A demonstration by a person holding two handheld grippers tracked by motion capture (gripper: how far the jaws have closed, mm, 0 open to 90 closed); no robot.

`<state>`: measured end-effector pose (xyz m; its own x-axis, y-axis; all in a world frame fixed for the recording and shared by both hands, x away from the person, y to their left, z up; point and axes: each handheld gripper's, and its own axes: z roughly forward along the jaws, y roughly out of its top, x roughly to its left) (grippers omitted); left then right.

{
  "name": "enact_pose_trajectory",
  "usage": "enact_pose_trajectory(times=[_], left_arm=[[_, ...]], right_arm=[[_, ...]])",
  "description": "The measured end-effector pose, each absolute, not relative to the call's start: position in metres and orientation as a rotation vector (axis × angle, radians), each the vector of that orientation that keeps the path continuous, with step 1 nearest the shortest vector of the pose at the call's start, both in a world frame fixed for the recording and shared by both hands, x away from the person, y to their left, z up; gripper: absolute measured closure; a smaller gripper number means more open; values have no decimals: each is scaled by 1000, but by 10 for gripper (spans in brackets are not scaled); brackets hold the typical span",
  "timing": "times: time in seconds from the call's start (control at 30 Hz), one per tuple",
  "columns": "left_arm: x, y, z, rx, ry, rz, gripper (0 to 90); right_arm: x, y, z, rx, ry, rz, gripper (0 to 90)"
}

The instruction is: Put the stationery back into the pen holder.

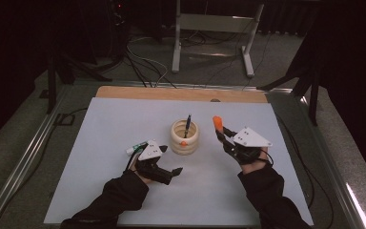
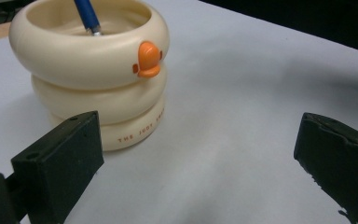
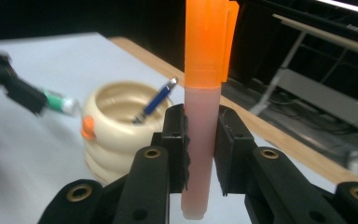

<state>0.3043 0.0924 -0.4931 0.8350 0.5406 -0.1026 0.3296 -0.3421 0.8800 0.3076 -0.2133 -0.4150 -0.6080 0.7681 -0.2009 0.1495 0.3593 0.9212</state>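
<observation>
- Orange marker (image 3: 205, 93) stands upright between the jaws of the right gripper (image 1: 221, 133), which are clamped on its pale lower barrel; the capped end points up, clear of the desk, to the right of the cup.
- Cream ringed cup (image 1: 184, 137) with a small orange duck bill sits near the middle of the white sheet (image 1: 124, 114); a blue pen (image 1: 188, 123) leans inside it.
- Green-and-white marker (image 1: 137, 147) lies on the sheet just left of the cup, beside the left gripper's grey plate.
- Left gripper (image 1: 177, 170) lies low and near-level, pointing right, with its jaws spread wide and nothing between them; the cup's base is just beyond its one jaw in the left gripper view.
- Bare sheet lies open between the two grippers and all along the near edge; the wooden desk (image 1: 181, 93) strip shows at the far side.
- Right hand (image 1: 252, 160) is raised and tilted, with its dark sleeve coming in from the near right corner.
</observation>
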Motion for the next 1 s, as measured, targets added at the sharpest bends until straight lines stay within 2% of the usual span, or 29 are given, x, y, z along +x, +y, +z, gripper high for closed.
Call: enact_pose_trajectory(times=[0.4,1.0], left_arm=[[304,94,-497,1948,655,246,17],[303,94,-498,1939,653,256,17]], right_arm=[[328,-198,-402,912,1985,1432,756],[352,-167,-404,1005,1966,1564,755]])
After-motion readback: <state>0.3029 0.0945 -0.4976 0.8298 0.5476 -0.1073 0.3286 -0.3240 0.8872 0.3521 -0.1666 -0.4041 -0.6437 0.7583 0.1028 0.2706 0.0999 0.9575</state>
